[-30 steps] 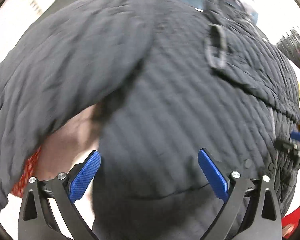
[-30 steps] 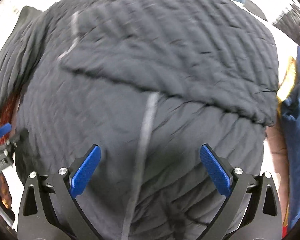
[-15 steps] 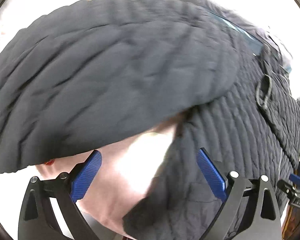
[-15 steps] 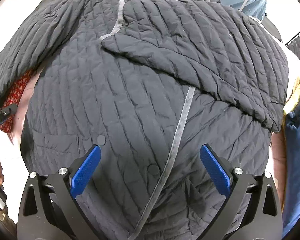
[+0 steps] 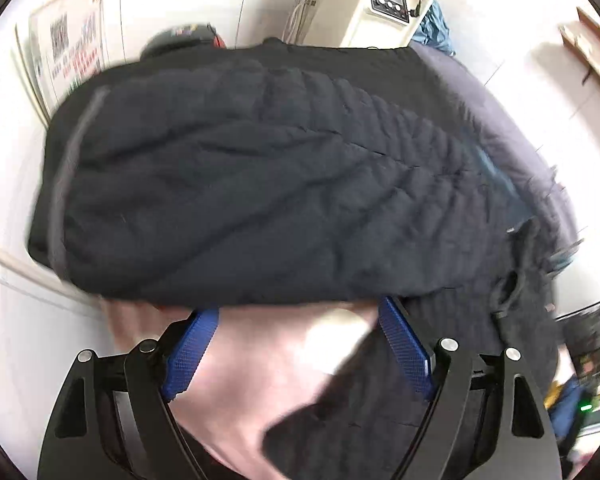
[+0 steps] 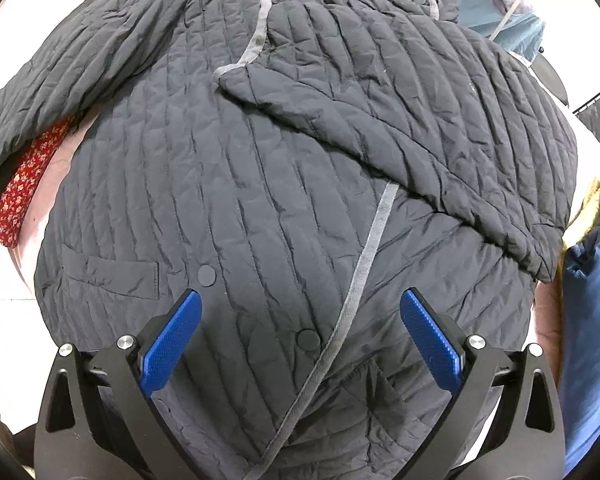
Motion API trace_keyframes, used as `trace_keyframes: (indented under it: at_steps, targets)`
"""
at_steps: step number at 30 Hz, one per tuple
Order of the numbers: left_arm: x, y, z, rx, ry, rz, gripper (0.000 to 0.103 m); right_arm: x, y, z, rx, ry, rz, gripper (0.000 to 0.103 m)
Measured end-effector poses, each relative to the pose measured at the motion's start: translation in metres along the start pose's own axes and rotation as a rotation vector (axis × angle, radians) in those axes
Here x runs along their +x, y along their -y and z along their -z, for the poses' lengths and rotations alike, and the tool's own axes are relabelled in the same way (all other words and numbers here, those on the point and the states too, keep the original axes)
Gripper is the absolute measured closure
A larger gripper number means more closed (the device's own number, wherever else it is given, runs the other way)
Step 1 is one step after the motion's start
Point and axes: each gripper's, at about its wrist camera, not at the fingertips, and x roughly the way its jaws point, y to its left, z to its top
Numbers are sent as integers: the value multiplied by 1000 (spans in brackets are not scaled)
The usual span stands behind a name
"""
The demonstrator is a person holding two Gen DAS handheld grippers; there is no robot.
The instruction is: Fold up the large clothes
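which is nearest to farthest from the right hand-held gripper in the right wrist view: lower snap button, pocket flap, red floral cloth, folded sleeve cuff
Measured from the right hand-held gripper:
1. Lower snap button, between the fingertips.
2. Pocket flap, lower left on the jacket.
3. Folded sleeve cuff, up the middle.
4. Red floral cloth, far left under the other sleeve.

One quilted jacket (image 6: 260,200), two snap buttons on it, one red floral cloth (image 6: 24,176), two grippers.

The left gripper (image 5: 296,312) angles steeply down, its jaws just closing yet still apart. The right gripper (image 6: 300,300) points straight down, fingers (image 6: 172,340) spread wide.
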Motion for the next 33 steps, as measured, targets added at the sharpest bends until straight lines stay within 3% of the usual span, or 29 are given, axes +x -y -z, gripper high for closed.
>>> trace_keyframes:
  at_steps: [4, 7, 10, 12, 14, 17, 19, 23, 27, 29, 33]
  targets:
    - [3, 15, 11, -58, -29, 140, 19, -3, -5, 5, -8, -5, -3, 5]
    - [6, 13, 6, -78, -7, 110, 18, -5, -7, 6, -2, 0, 0, 5]
    - [10, 0, -10, -197, 29, 103, 21, -7, -1, 9, 9, 0, 3, 5]
    - [6, -3, -16, -242, 49, 136, 30, -7, 2, 10, 13, -1, 10, 5]
    - [4, 6, -22, -216, 36, 144, 43, -8, 2, 10, 14, 6, 15, 5]
    - [0, 35, -24, -124, 31, 139, 78, -14, 4, 12, 7, 23, 30, 5]
    - [-3, 54, -25, -82, 42, 152, 89, -18, 6, 13, 5, 34, 39, 6]
    - [-20, 111, -38, 154, 149, 78, 95, -28, 21, 16, 33, 51, 47, 6]
    - [-40, 194, -57, 441, 294, 91, 96, -35, 47, 20, 108, 58, 48, 6]
    - [-37, 231, -58, 531, 311, 135, 96, -36, 58, 23, 145, 57, 46, 6]
    - [-11, 319, -27, 762, 236, 234, 96, -43, 87, 30, 242, 71, 39, 6]
